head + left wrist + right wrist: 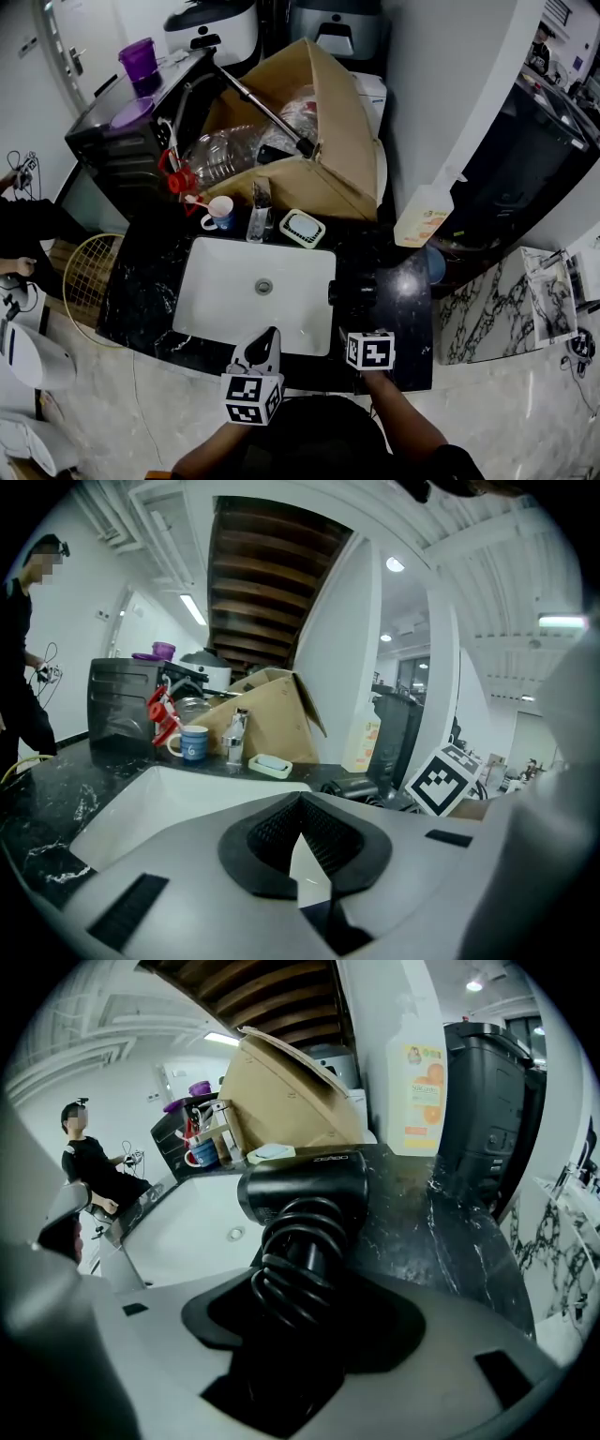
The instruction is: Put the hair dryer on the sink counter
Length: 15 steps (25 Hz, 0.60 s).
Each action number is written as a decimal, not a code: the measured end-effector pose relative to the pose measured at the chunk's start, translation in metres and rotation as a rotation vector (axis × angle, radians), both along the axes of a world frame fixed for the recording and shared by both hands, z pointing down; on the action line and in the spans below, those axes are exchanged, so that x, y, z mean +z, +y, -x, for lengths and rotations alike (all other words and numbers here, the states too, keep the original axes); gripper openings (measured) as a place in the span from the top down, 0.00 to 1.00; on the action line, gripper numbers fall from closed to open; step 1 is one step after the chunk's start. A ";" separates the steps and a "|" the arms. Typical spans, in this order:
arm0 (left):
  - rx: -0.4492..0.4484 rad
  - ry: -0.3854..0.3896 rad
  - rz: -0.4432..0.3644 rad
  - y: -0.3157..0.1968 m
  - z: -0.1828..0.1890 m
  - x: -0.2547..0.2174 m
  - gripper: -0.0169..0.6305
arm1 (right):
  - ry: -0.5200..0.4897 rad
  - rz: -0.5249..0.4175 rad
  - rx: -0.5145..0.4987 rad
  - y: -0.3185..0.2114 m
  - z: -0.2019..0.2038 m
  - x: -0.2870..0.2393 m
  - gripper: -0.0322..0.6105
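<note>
A black hair dryer [353,289] lies on the dark marble counter [408,281] just right of the white sink [234,281]. Its cord-wrapped handle sits between the wide, slack jaws of the right gripper [309,1312]. The left gripper [300,803], clenched and empty, hovers over the sink's near edge.

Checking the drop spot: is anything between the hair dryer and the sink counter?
Nothing visible. The hair dryer already lies on bare counter right of the basin, its handle between the right hand-held gripper's jaws.
</note>
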<state>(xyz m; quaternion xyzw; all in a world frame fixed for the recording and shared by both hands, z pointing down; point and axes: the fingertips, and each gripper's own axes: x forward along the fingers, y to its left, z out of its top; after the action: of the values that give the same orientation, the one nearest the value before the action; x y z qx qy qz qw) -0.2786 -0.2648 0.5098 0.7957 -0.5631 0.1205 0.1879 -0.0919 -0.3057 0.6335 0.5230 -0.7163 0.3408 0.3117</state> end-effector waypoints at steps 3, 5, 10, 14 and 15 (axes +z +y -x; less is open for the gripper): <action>0.016 -0.001 -0.012 0.001 0.000 -0.005 0.96 | 0.010 0.002 -0.003 0.000 0.000 0.000 0.53; 0.029 -0.002 -0.021 0.003 0.000 -0.009 0.96 | 0.017 0.002 -0.002 0.000 -0.001 -0.001 0.52; 0.053 0.000 -0.035 0.008 0.003 -0.013 0.96 | 0.019 -0.042 0.021 0.003 -0.007 -0.018 0.48; 0.072 -0.002 -0.032 0.015 0.009 -0.010 0.96 | 0.030 -0.106 0.060 0.016 -0.011 -0.046 0.48; 0.078 -0.003 -0.029 0.017 0.010 -0.009 0.96 | 0.028 -0.127 0.070 0.019 -0.010 -0.053 0.48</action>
<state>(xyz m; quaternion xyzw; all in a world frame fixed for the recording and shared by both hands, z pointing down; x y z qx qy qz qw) -0.2888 -0.2482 0.5009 0.8195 -0.5337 0.1207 0.1706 -0.0821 -0.2864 0.5802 0.5711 -0.7134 0.2981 0.2756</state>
